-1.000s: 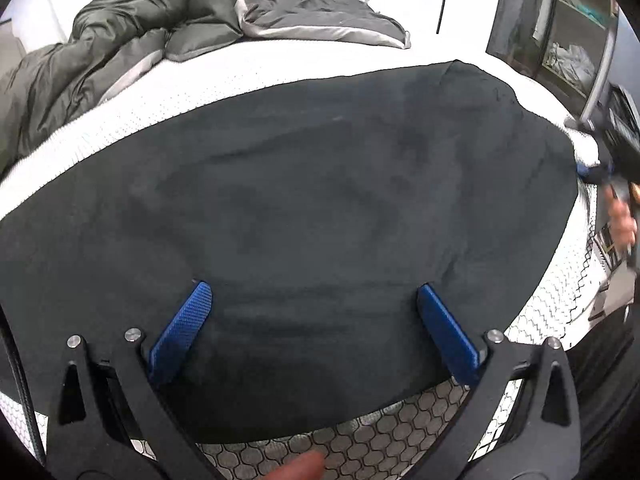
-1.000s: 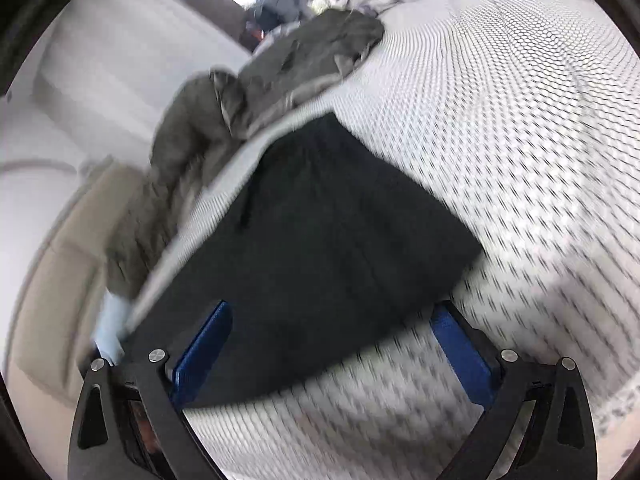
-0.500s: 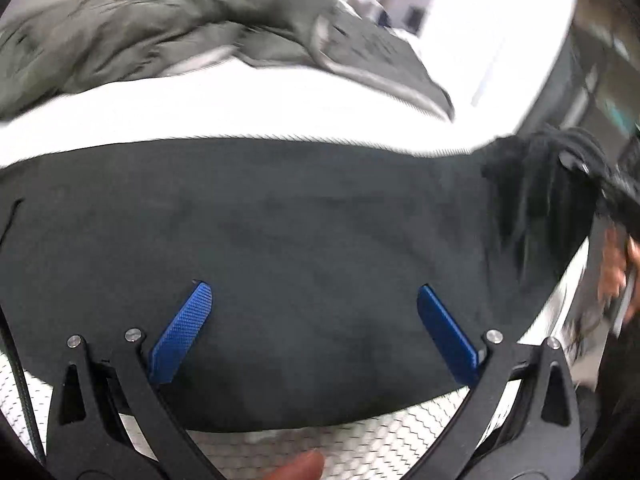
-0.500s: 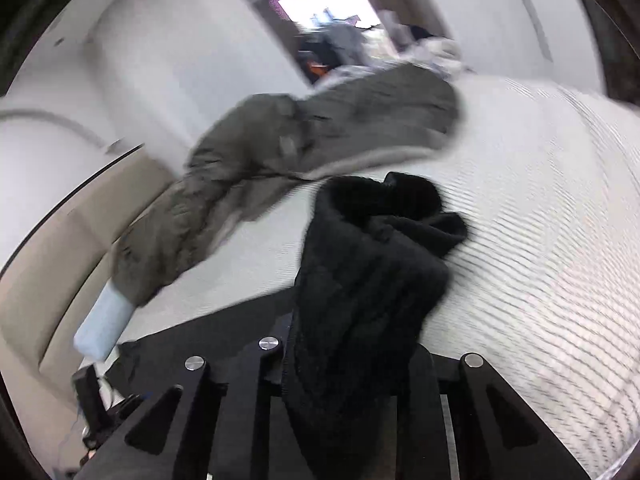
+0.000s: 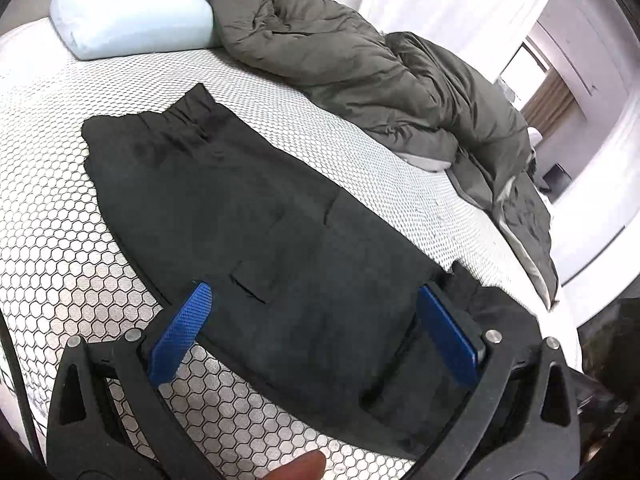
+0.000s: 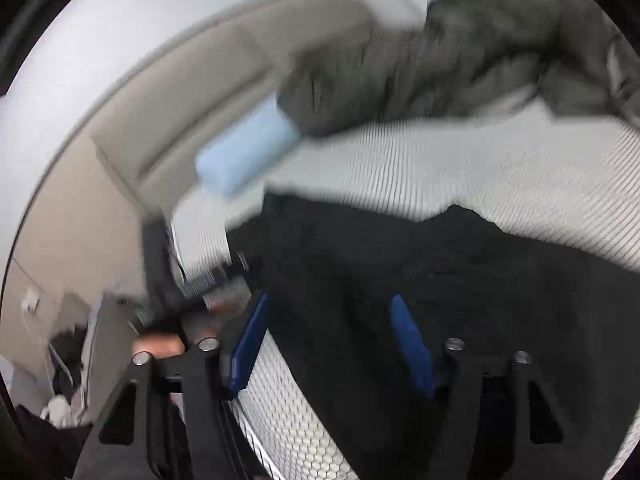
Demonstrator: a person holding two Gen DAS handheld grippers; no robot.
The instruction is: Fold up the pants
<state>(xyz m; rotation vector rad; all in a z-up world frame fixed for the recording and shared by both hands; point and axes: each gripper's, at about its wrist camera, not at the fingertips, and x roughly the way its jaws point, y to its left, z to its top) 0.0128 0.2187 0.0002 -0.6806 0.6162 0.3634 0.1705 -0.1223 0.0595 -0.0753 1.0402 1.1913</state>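
While no container is in view, one pair of black pants (image 5: 256,216) lies flat on my bed (image 5: 52,240), beside one pillow (image 5: 132,20) and one duvet (image 5: 380,76). My left hand-held gripper (image 5: 320,328) gapes wide, empty; my right hand-held gripper (image 6: 332,340), jaws just reopening, straddles cloth unpinched.

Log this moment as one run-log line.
stage: mid-fold | black pants: flat on mattress | left tongs: open | right tongs: just reopening, over pants
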